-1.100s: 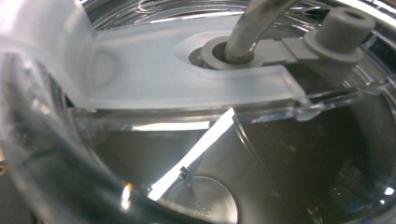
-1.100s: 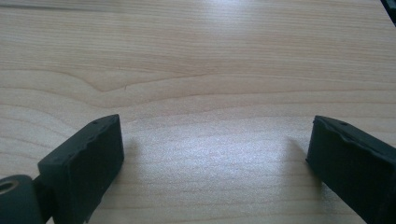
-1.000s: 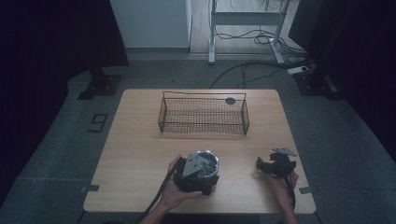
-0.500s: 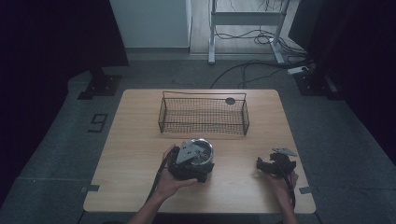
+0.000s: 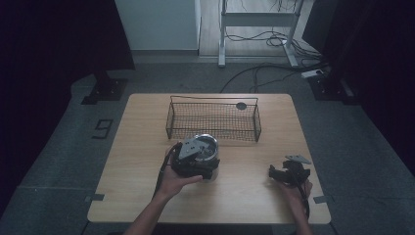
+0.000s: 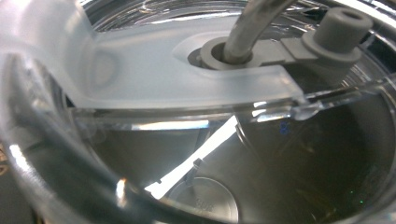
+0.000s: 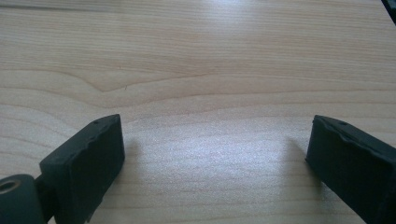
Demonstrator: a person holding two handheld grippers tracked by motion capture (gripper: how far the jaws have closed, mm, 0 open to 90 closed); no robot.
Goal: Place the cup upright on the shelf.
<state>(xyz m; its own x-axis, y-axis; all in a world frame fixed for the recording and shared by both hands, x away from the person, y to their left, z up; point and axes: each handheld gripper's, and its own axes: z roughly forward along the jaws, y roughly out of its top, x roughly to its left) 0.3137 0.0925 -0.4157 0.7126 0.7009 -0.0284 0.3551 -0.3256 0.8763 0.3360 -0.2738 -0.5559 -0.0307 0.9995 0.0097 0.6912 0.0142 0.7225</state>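
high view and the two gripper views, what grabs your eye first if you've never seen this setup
First the shiny metal cup with a clear lid under the left gripper, just in front of the black wire basket at the far middle of the wooden table. In the left gripper view the clear lid and a bent metal straw loom very close. The right gripper rests near the table's right edge, jaws wide apart over bare wood.

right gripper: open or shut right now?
Open. In the right gripper view the right gripper has its two black jaws far apart, with bare wooden table between them and nothing held.
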